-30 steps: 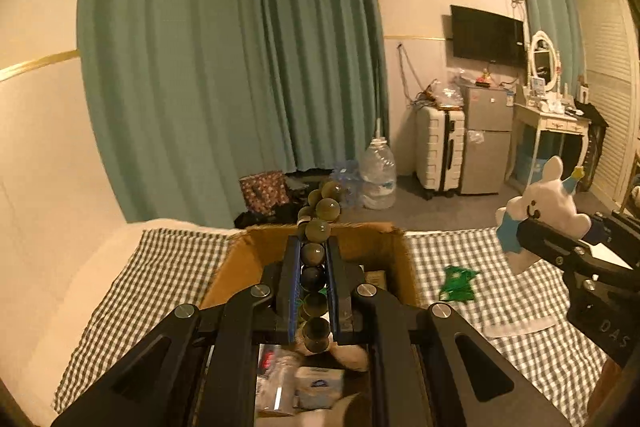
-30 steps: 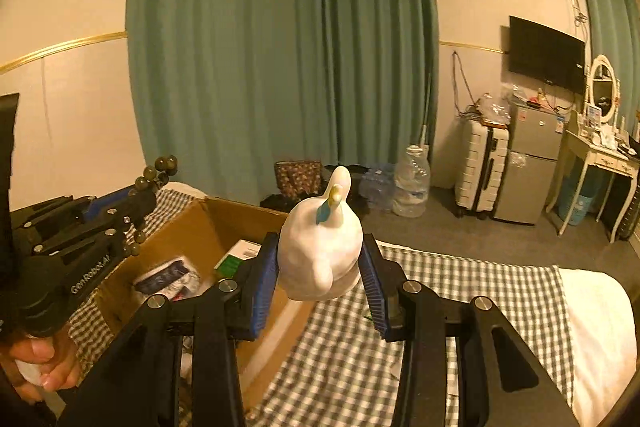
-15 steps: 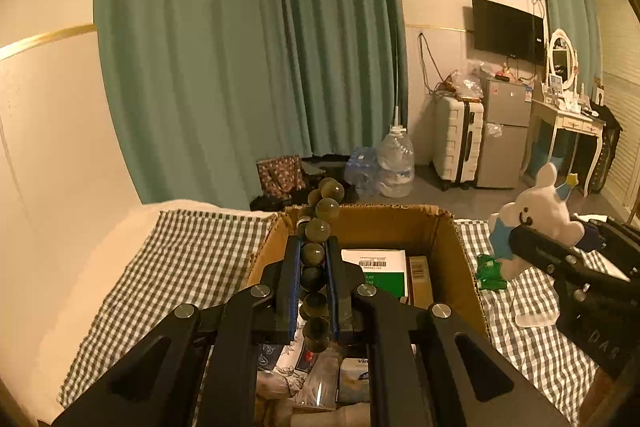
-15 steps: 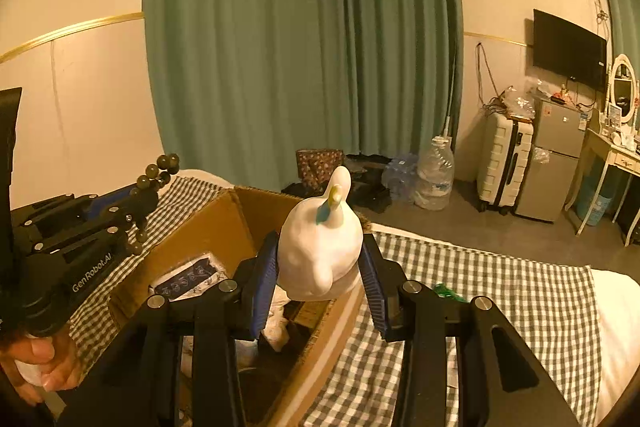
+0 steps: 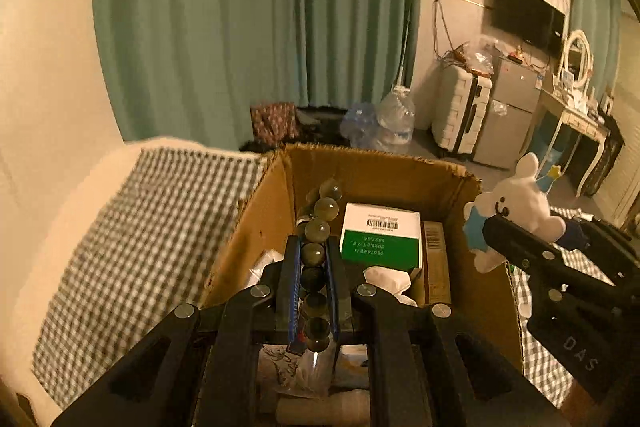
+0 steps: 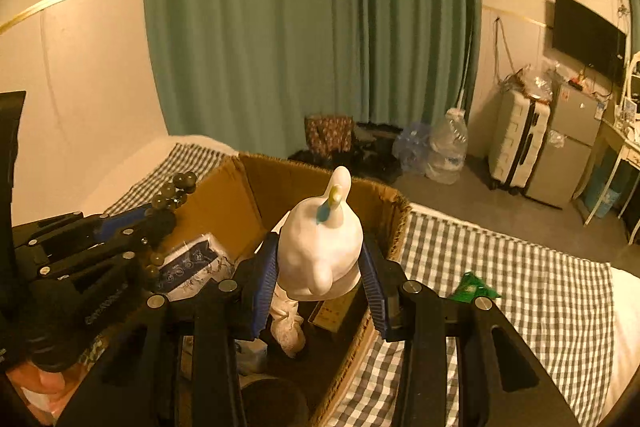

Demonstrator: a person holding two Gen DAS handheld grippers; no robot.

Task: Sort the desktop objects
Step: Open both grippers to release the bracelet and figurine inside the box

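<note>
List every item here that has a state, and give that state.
left claw: shut on the bead bracelet, over the box.
right claw: shut on the white plush toy, over the box.
cardboard box: open, partly filled.
green-and-white carton: lying inside the box.
green wrapper: loose on the checked cloth.

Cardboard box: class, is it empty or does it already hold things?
Not empty. The cardboard box is open-topped and holds a green-and-white packet and crumpled white paper, among other items.
</note>
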